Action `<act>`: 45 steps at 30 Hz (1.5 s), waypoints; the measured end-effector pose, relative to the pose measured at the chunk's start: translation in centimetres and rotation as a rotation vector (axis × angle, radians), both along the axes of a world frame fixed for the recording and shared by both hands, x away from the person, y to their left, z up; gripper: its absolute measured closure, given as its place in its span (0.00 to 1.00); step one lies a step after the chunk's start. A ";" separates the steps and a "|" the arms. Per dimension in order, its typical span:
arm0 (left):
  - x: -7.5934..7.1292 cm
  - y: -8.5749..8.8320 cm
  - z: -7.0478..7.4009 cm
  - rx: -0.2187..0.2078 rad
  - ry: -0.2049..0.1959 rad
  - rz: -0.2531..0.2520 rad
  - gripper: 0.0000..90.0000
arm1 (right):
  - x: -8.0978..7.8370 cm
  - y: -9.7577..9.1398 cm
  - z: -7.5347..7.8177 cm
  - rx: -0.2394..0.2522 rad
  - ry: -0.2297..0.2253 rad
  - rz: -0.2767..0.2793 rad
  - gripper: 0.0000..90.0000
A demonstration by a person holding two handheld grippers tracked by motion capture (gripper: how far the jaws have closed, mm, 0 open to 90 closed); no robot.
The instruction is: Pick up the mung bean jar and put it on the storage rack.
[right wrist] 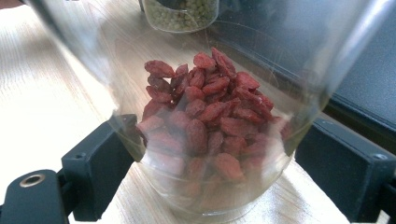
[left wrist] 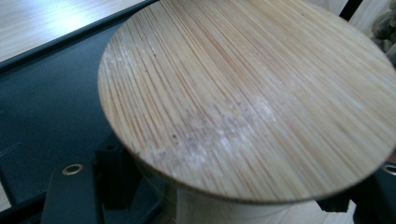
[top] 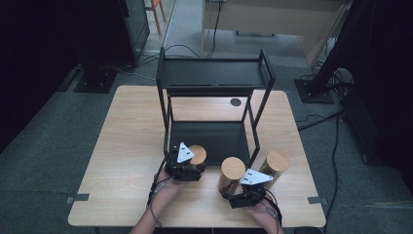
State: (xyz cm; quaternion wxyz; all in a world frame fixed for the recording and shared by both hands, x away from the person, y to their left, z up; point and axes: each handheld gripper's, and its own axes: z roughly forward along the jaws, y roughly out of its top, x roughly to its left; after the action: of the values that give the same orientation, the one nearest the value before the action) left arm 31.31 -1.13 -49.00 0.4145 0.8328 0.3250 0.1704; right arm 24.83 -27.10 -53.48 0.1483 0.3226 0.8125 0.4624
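Three glass jars with round bamboo lids stand near the table's front. My left gripper [top: 191, 168] is shut on the left jar [top: 197, 155] at the front edge of the black shelf's lower tier [top: 214, 136]. In the left gripper view that jar's bamboo lid [left wrist: 247, 98] looms large, with my left gripper [left wrist: 224, 207] closed around the glass below it. My right gripper [top: 235, 189] is shut on the middle jar [top: 232, 169]. The right gripper view shows this jar [right wrist: 210, 135] tilted and holding red dried berries, with my right gripper [right wrist: 210, 172] pressing its sides.
A third lidded jar [top: 276, 163] stands just right of my right gripper. The black two-tier shelf [top: 214, 73] occupies the table's middle and back. A jar of green beans [right wrist: 181, 14] sits beyond the berry jar. Bare wood [top: 126, 146] lies to the left.
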 end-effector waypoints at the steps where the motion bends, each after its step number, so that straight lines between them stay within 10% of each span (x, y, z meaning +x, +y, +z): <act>1: 0.2 0.0 0.0 0.008 0.001 0.001 0.28 | 0.0 0.0 0.0 0.000 0.001 0.000 0.13; 45: 3.7 -2.5 0.4 0.033 0.015 0.023 0.28 | 0.0 0.0 0.0 0.001 0.001 -0.002 0.13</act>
State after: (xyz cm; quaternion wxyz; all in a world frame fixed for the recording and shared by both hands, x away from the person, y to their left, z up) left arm 35.04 -3.61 -48.58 0.3961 0.8370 0.3348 0.1743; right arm 24.82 -27.08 -53.47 0.1481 0.3238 0.8120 0.4625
